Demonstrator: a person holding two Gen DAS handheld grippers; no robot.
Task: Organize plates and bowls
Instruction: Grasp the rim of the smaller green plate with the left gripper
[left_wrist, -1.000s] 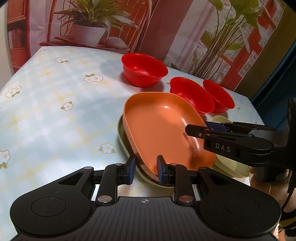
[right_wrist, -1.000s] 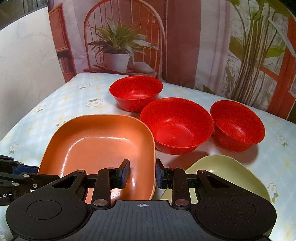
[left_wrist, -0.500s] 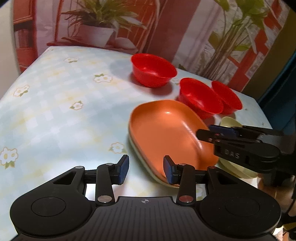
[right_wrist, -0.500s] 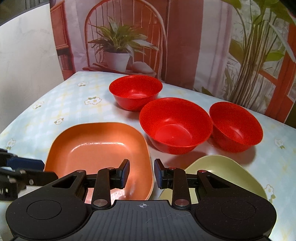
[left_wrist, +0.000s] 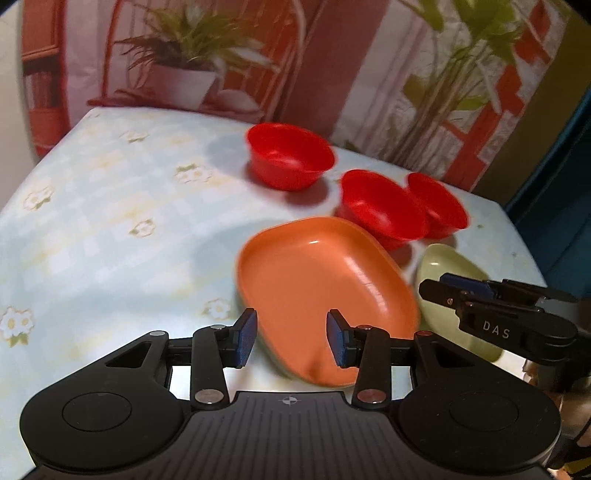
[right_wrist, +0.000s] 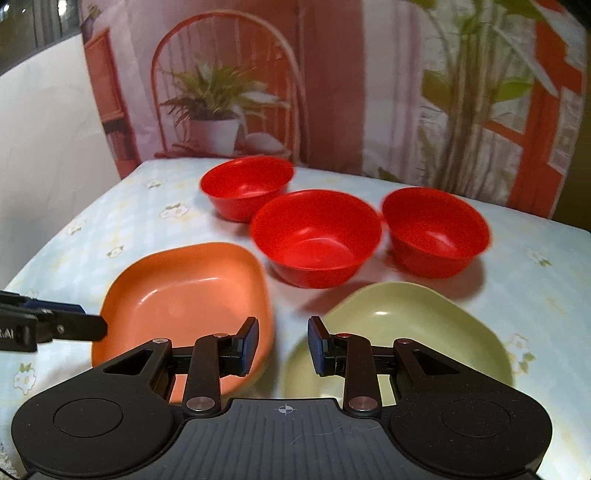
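Note:
An orange plate (left_wrist: 325, 291) lies flat on the table, stacked on a pale green plate whose edge shows beneath it; it also shows in the right wrist view (right_wrist: 184, 295). A second pale green plate (right_wrist: 406, 332) lies to its right, also in the left wrist view (left_wrist: 443, 269). Three red bowls (right_wrist: 316, 236) (right_wrist: 247, 186) (right_wrist: 436, 229) stand behind them. My left gripper (left_wrist: 291, 341) is open and empty, just short of the orange plate's near edge. My right gripper (right_wrist: 283, 345) is open and empty, over the gap between the plates.
The table has a light blue flowered cloth (left_wrist: 92, 229). A printed backdrop with a potted plant (right_wrist: 214, 110) hangs behind the table's far edge. The right gripper's side shows in the left wrist view (left_wrist: 498, 317).
My left gripper let go of the orange plate, opened wide and drew back. The plate dropped flat. My right gripper opened and backed off from the plate's rim.

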